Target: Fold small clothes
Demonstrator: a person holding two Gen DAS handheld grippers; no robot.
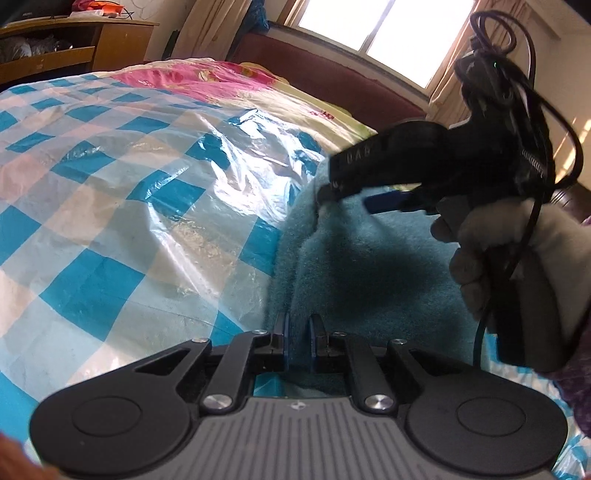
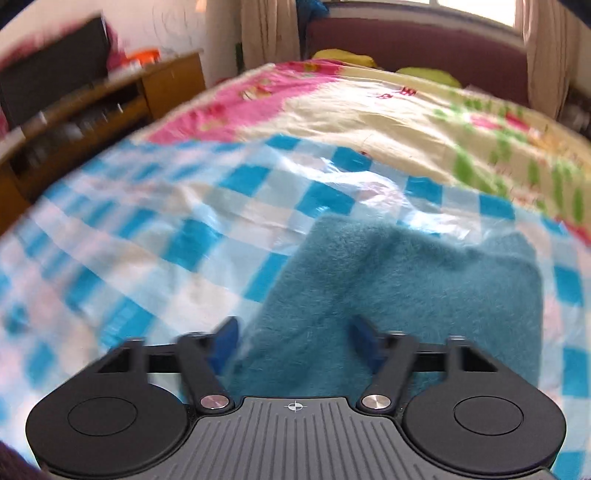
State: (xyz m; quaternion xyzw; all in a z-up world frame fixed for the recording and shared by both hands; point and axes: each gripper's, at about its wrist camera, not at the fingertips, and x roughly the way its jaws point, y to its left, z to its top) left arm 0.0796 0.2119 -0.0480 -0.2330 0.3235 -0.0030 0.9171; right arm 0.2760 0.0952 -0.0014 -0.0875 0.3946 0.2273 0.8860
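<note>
The left gripper [image 1: 299, 334] stood nearest its own camera, its two blue pads drawn close together with a raised edge of the teal fleece garment [image 1: 369, 266] running between them; the grip was judged to be a pinch on that edge, although contact on both pads could not be fully confirmed. In the right wrist view, the right gripper [image 2: 295, 341] had its fingers spread wide, with the fleece lying between and under them and neither pad closed on it. In the left wrist view, the same right gripper appeared farther out, held in a gloved hand [image 1: 509, 269], with its tips at the far edge of the garment, where the cloth rose in a small peak. The garment lay on the blue-and-white checked plastic sheet [image 1: 110, 192] near the front of the bed, as a compact, roughly rectangular shape with one ridge standing up along its left side. This was judged to indicate a fold in progress, not a finished one: the cloth was not yet flat, and the layer count could not be determined. Remaining work was judged to include laying the lifted edge over, flattening it, and releasing. Beyond the sheet lay a floral bedspread [image 2: 406, 118], then a dark red headboard [image 2: 417, 44] beneath a bright window [image 1: 373, 26].
</note>
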